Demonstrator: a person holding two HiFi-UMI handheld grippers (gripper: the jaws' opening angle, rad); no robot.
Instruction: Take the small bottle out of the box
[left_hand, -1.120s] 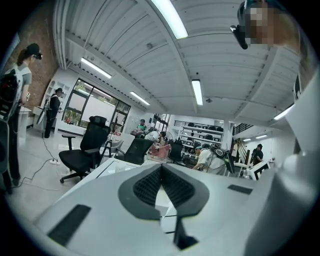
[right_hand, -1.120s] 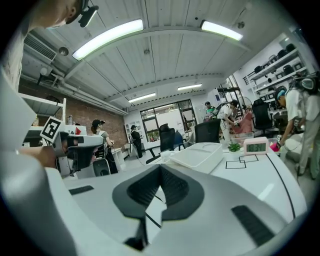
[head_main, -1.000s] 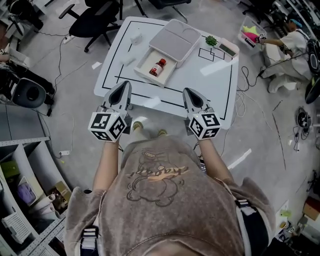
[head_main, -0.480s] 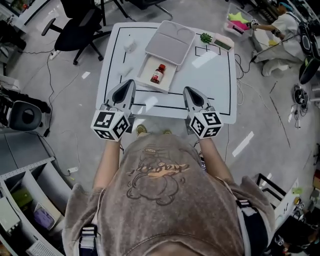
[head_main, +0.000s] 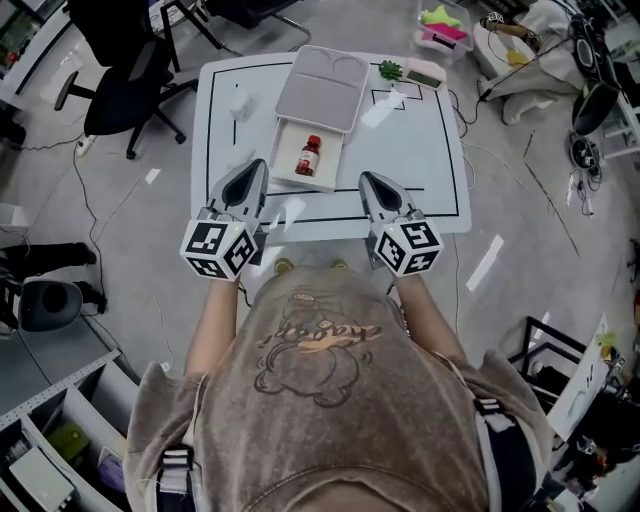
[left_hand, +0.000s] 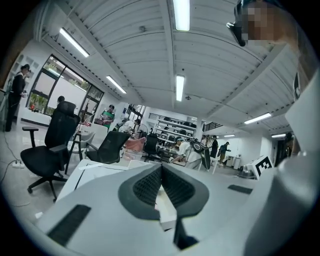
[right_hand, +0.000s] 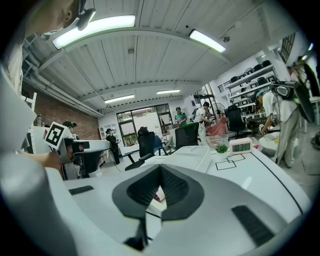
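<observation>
A small red bottle with a white cap (head_main: 308, 157) lies in the open white box (head_main: 332, 161) on the white table (head_main: 430, 150). The box's lid (head_main: 322, 85) is folded back behind it. My left gripper (head_main: 256, 166) hangs over the table's front edge, just left of the box, shut and empty. My right gripper (head_main: 366, 179) is level with it on the box's right, also shut and empty. In the left gripper view the left gripper (left_hand: 161, 166) shows its pads meeting. In the right gripper view the right gripper (right_hand: 160, 167) is shut, with a speck of red behind its pads.
A small green plant (head_main: 389, 69) and a digital clock (head_main: 425, 75) stand at the table's far right corner. A small white object (head_main: 240, 103) lies at the far left. An office chair (head_main: 120, 90) stands left of the table, and a bin with bright items (head_main: 440, 25) sits beyond it.
The table and box have come nearer and lower in the head view. Both grippers now reach over the table's front edge; both stay shut.
</observation>
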